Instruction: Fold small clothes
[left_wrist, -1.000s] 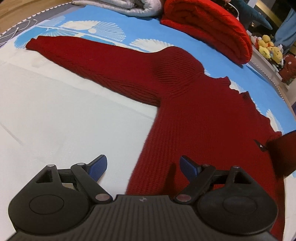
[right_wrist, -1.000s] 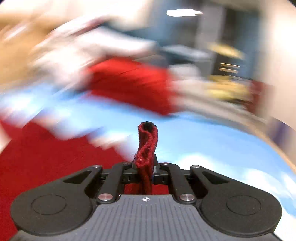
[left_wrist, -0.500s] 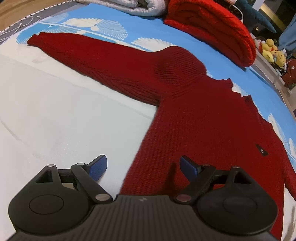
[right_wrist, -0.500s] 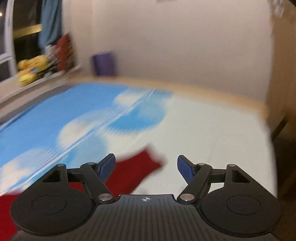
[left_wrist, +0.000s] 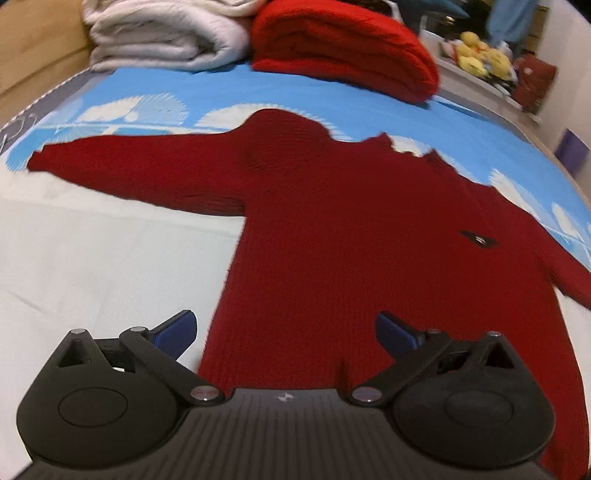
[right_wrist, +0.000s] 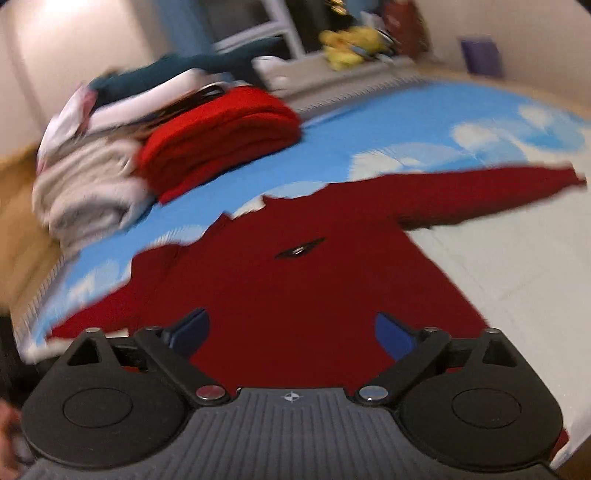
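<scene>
Item: red knitted sweater (left_wrist: 351, 236), lying front-up and spread flat on the bed cover (left_wrist: 92, 258), body over the white part, shoulders and collar reaching the blue cloud-print part. Both sleeves are out to the sides; the left sleeve (left_wrist: 140, 173) lies straight, the right sleeve (right_wrist: 480, 188) likewise. A small dark chest badge (left_wrist: 478, 239) faces up. No fold is made yet, by the look of it.

Left gripper (left_wrist: 284, 328): fingers spread wide, holding nothing, low over the sweater's lower left edge, one blue pad (left_wrist: 173, 326) over bare cover, the other over knit.

Right gripper (right_wrist: 291, 332): fingers spread wide, holding nothing, above the lower body of the sweater. This view is motion-blurred; whether the pads touch the fabric cannot be told.

Also present, at the far end of the bed: a folded red garment (left_wrist: 343, 48), a folded grey-white blanket (left_wrist: 166, 33), yellow plush toys (left_wrist: 480, 55) on a ledge beyond.

Risks, as judged:
- A pad closing on the top layer alone would lift the front and leave the back behind, giving a bunched fold.
- Thick knit may slip from a shallow pinch at the hem.
- A pinch taken with one pad on bare cover could catch the bed cover along with the sweater.
- Uneven lifting by the two grippers would skew the fold line.
</scene>
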